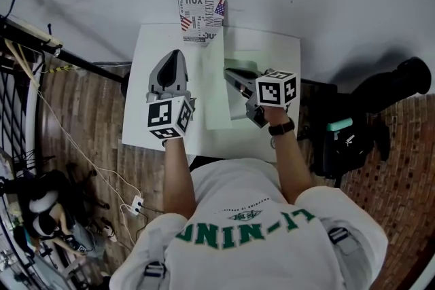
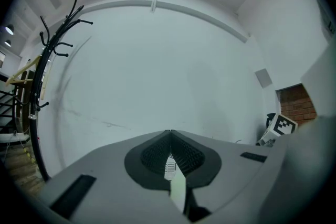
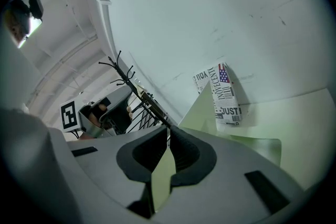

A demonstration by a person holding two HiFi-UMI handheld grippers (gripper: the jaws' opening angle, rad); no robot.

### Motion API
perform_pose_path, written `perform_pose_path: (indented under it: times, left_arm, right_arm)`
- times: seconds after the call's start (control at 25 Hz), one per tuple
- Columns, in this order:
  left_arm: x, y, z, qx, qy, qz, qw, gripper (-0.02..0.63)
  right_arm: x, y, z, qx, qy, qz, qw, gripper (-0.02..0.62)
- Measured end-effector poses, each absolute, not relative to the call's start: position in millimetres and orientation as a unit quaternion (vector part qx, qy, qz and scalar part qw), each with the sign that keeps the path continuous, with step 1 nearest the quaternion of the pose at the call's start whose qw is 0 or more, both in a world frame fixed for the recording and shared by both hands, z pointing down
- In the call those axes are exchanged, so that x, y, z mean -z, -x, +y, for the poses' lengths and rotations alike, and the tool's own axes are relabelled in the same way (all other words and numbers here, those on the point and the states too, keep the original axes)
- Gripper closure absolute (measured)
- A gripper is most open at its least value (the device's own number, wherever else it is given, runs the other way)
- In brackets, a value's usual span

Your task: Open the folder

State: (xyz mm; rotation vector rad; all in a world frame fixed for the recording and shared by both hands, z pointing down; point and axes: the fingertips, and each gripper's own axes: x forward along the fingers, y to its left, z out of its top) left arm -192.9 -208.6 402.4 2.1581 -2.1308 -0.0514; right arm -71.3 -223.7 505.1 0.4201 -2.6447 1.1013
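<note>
A pale green folder (image 1: pixel 262 51) lies on the white table (image 1: pixel 139 129), with one leaf (image 1: pixel 216 102) raised. My right gripper (image 1: pixel 230 73) is shut on a pale green leaf (image 3: pixel 163 178), seen edge-on between its jaws, and the leaf rises beyond them (image 3: pixel 207 107). My left gripper (image 1: pixel 175 54) hangs over the table's left half. Its jaws are shut on a thin pale sheet (image 2: pixel 178 191) with a barcode label, also seen edge-on. Which leaf of the folder that sheet is I cannot tell.
A newspaper-print box (image 1: pixel 201 15) stands at the table's far edge against the white wall, also in the right gripper view (image 3: pixel 224 94). A coat rack (image 2: pixel 50 60) stands to the left. A black bag (image 1: pixel 350 139) sits to the right on the brick-pattern floor.
</note>
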Motion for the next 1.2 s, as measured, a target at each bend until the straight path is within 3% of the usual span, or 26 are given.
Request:
perform_pose_path:
  times: [1.2]
  left_arm:
    - [-429.6, 338.4, -155.1, 0.032, -0.615, -0.784, 0.081, 0.592]
  right_arm:
    - [-525.9, 238.3, -181.2, -0.346, -0.009, -0.920, 0.183, 0.578]
